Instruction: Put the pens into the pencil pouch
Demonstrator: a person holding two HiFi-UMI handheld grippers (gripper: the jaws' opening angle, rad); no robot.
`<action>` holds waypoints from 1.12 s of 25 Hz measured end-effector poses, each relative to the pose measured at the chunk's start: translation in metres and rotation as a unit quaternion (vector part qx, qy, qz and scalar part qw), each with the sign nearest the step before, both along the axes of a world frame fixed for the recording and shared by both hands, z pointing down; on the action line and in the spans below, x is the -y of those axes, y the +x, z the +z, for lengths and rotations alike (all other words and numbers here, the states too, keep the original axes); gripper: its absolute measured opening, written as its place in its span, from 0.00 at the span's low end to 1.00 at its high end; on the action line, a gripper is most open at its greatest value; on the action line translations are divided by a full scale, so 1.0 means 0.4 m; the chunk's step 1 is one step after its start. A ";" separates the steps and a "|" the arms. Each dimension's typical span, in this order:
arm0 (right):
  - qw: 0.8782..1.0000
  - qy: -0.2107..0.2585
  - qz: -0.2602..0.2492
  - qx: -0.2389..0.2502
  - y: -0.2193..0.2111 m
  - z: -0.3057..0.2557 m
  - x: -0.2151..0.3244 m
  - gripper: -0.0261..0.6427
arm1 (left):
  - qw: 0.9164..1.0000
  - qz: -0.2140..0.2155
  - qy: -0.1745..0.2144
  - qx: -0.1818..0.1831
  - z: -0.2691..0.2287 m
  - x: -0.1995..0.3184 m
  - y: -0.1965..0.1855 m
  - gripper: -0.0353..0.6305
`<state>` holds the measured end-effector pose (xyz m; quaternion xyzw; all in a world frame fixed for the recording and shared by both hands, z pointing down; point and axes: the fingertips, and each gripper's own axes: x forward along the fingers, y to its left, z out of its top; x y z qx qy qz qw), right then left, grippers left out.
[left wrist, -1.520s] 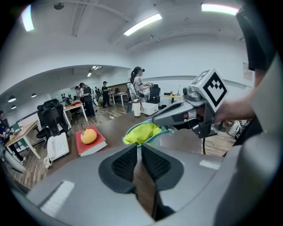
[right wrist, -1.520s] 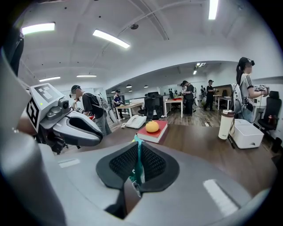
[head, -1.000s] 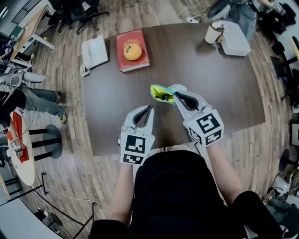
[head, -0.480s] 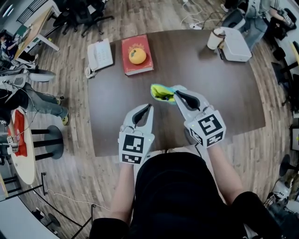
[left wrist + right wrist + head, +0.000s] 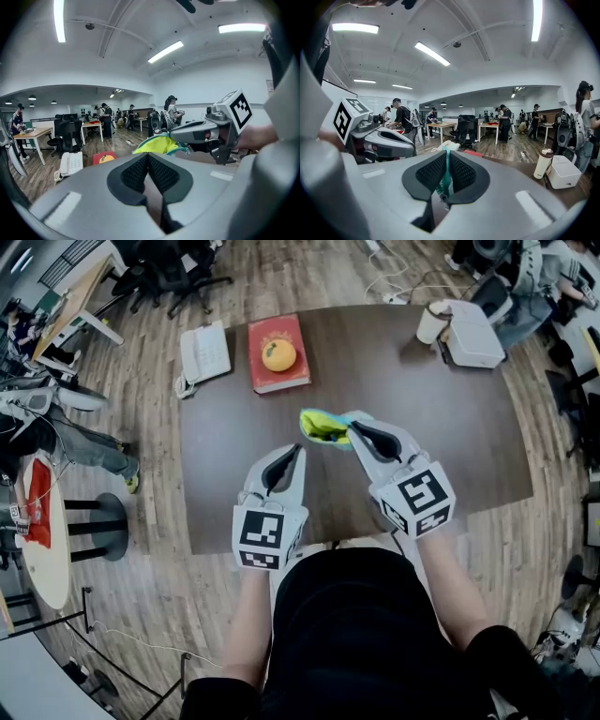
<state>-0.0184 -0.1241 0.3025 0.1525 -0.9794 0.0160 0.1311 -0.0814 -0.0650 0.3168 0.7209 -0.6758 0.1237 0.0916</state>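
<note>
1. At the far left of the table (image 5: 450,427) lies a white phone (image 5: 204,352). Just right of it is a red book (image 5: 272,376) with an orange (image 5: 278,355) on top.
2. Nearer the person, left of centre, the left gripper (image 5: 299,450) has its jaws pressed together with nothing between them. In its own view the black pads meet along one line. Its tips point towards the pouch but stop short of it, so it does not touch the pouch.
3. At mid-table is the pouch (image 5: 325,425), yellow-green with teal edging. It sits just beyond and to the right of the left gripper's tips, and its right end runs into the right gripper's tips. Whether its underside rests on the table cannot be told.
4. To the right, the right gripper (image 5: 351,431) is clamped on the pouch. In the right gripper view a thin teal strip of its edge stands pinched between the pads. The bulk of the pouch lies past the fingertips and to their left.
5. At the far right corner stand a pale cup (image 5: 432,322) and, touching or just beside it, a white box (image 5: 475,336).
</note>
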 end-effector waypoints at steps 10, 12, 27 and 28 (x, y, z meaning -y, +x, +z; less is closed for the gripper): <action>1.000 -0.001 -0.004 0.003 0.017 -0.019 -0.020 0.08 | 1.000 -0.025 0.015 -0.009 -0.018 -0.017 -0.012 0.05; 1.000 -0.007 -0.003 0.002 0.019 -0.018 -0.024 0.08 | 0.999 -0.028 0.018 -0.007 -0.021 -0.019 -0.014 0.05; 1.000 -0.010 -0.005 0.011 0.029 -0.025 -0.030 0.08 | 0.999 -0.031 0.011 0.001 -0.029 -0.026 -0.012 0.05; 1.000 -0.011 -0.005 0.010 0.030 -0.024 -0.031 0.08 | 0.999 -0.032 0.014 0.002 -0.030 -0.025 -0.012 0.05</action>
